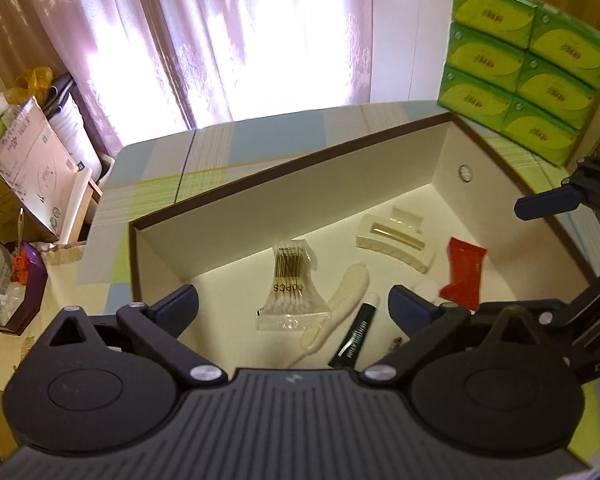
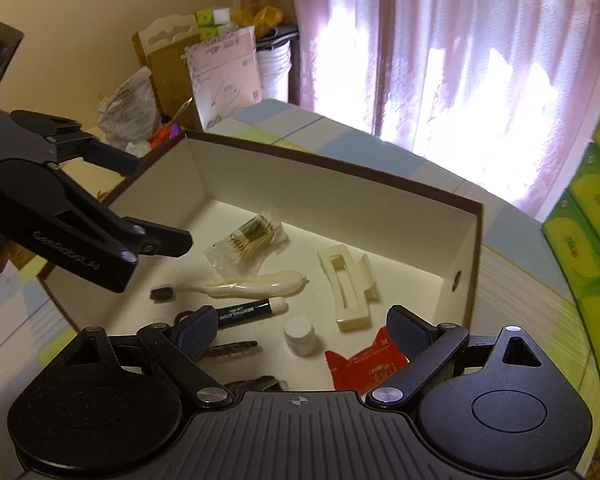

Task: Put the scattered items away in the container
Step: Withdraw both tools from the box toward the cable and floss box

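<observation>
A white box [image 1: 300,204] with a brown rim stands on the table, also seen as the box [image 2: 320,184] from the right. Inside lie a cotton swab pack [image 1: 290,284] [image 2: 248,244], a cream toothbrush [image 1: 346,300] [image 2: 252,286], a dark green tube [image 1: 354,336] [image 2: 252,310], a cream hair claw [image 1: 396,244] [image 2: 350,288], a red packet [image 1: 462,276] [image 2: 364,366] and a small white jar [image 2: 300,334]. My left gripper [image 1: 296,308] [image 2: 140,200] hovers open over the box's left end, holding nothing. My right gripper [image 2: 303,332] is open above the jar and packet, empty too.
Stacked green tissue packs [image 1: 516,72] [image 2: 596,240] stand on the table right of the box. A plaid tablecloth [image 1: 220,152] covers the table. Cardboard boxes and bags [image 1: 32,168] crowd the floor beyond the table's left edge. Dark small objects [image 2: 232,348] lie in the box's near corner.
</observation>
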Demonstrator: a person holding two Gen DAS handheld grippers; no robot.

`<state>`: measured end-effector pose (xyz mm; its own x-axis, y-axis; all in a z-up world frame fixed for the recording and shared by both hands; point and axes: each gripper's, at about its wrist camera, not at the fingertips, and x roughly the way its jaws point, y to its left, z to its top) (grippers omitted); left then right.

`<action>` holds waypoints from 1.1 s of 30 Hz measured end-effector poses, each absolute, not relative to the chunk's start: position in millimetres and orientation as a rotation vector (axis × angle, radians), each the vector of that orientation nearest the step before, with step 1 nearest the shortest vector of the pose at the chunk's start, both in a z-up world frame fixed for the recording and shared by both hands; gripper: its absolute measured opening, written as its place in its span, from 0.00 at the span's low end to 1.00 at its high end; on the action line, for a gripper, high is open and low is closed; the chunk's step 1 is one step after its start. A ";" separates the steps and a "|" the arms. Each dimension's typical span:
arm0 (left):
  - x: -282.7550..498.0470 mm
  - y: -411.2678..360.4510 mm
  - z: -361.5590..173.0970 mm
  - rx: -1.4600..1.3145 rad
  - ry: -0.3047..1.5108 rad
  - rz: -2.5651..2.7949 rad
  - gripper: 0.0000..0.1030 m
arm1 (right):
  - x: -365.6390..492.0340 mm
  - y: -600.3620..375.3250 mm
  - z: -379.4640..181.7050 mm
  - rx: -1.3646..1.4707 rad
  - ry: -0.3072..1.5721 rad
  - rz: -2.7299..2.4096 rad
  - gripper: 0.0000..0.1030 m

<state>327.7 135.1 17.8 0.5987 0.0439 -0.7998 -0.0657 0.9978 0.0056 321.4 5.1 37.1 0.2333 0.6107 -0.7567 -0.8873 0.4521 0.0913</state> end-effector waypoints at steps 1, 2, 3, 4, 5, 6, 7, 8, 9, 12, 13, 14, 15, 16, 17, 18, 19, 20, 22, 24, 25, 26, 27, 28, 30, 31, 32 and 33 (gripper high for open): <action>322.5 133.5 21.8 -0.025 0.921 0.064 0.97 | 317.9 2.4 40.5 -0.396 0.815 1.061 0.94; 317.4 131.3 26.1 -0.026 0.916 0.064 0.97 | 314.5 -0.3 43.9 -0.395 0.808 1.056 0.94; 312.7 128.9 30.2 -0.026 0.910 0.063 0.98 | 311.3 -3.0 47.2 -0.395 0.800 1.051 0.94; 307.8 126.2 34.1 -0.026 0.906 0.062 0.98 | 308.5 -5.7 50.2 -0.393 0.793 1.046 0.94; 302.7 123.7 37.8 -0.026 0.902 0.061 0.98 | 305.5 -8.7 53.4 -0.389 0.787 1.041 0.94; 298.0 121.3 41.4 -0.024 0.898 0.061 0.99 | 302.4 -11.7 56.3 -0.385 0.782 1.035 0.94; 293.0 118.8 44.9 -0.022 0.894 0.062 0.99 | 299.5 -14.5 58.8 -0.381 0.778 1.030 0.94; 288.0 116.4 48.0 -0.019 0.890 0.062 0.99 | 296.3 -17.8 61.3 -0.376 0.774 1.027 0.94; 283.1 113.9 51.1 -0.017 0.885 0.062 0.99 | 292.8 -21.4 64.2 -0.369 0.768 1.025 0.94; 268.0 108.0 58.9 -0.013 0.872 0.061 0.99 | 283.2 -32.3 71.0 -0.351 0.752 1.016 0.94; 263.3 106.1 61.2 -0.013 0.868 0.061 0.99 | 279.8 -36.0 72.8 -0.344 0.747 1.014 0.94; 259.1 104.3 63.2 -0.013 0.865 0.062 0.99 | 276.1 -40.2 74.7 -0.336 0.742 1.013 0.94; 254.7 102.4 65.3 -0.013 0.862 0.062 0.99 | 272.4 -44.2 76.6 -0.328 0.738 1.012 0.94; 249.8 100.5 67.3 -0.012 0.858 0.063 0.99 | 268.7 -48.1 78.3 -0.319 0.736 1.013 0.94; 245.4 98.7 68.9 -0.011 0.855 0.063 0.99 | 265.1 -51.7 79.5 -0.312 0.733 1.015 0.94; 240.9 96.6 69.9 -0.010 0.852 0.064 0.99 | 261.5 -55.4 80.7 -0.306 0.730 1.017 0.94; 236.1 94.5 70.2 -0.009 0.851 0.064 0.99 | 257.8 -58.9 81.9 -0.300 0.727 1.017 0.94; 231.0 92.5 70.4 -0.009 0.851 0.065 0.99 | 253.8 -62.4 82.8 -0.294 0.725 1.018 0.94; 221.8 89.6 70.1 -0.012 0.853 0.067 0.99 | 246.5 -69.3 84.6 -0.282 0.723 1.020 0.94; 212.0 85.9 68.5 -0.015 0.857 0.067 0.99 | 239.2 -75.2 85.7 -0.276 0.724 1.020 0.94; 207.4 84.2 67.1 -0.016 0.859 0.067 0.99 | 235.7 -77.6 85.9 -0.275 0.723 1.019 0.94; 203.0 82.6 65.5 -0.019 0.862 0.068 0.99 | 232.1 -79.9 85.7 -0.275 0.722 1.018 0.94; 199.2 81.1 63.6 -0.023 0.867 0.069 0.99 | 229.0 -81.9 85.3 -0.274 0.723 1.017 0.94; 195.2 79.6 61.9 -0.029 0.872 0.073 0.99 | 226.0 -84.0 84.7 -0.271 0.725 1.017 0.94; 188.0 77.5 59.0 -0.039 0.879 0.081 0.99 | 219.9 -88.6 83.7 -0.262 0.730 1.013 0.94; 184.3 76.8 57.7 -0.044 0.882 0.083 0.99 | 216.9 -90.6 83.0 -0.259 0.734 1.014 0.94; 180.4 75.7 56.4 -0.048 0.885 0.085 0.99 | 213.5 -91.8 82.1 -0.260 0.738 1.016 0.94; 177.2 74.7 55.2 -0.052 0.887 0.086 0.99 | 210.0 -93.0 80.9 -0.265 0.739 1.016 0.94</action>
<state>177.2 74.7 55.2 0.6289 0.0540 -0.7756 -0.0968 0.9953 -0.0092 210.0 -93.0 80.9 0.3134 0.6736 -0.6694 -0.8440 0.5207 0.1288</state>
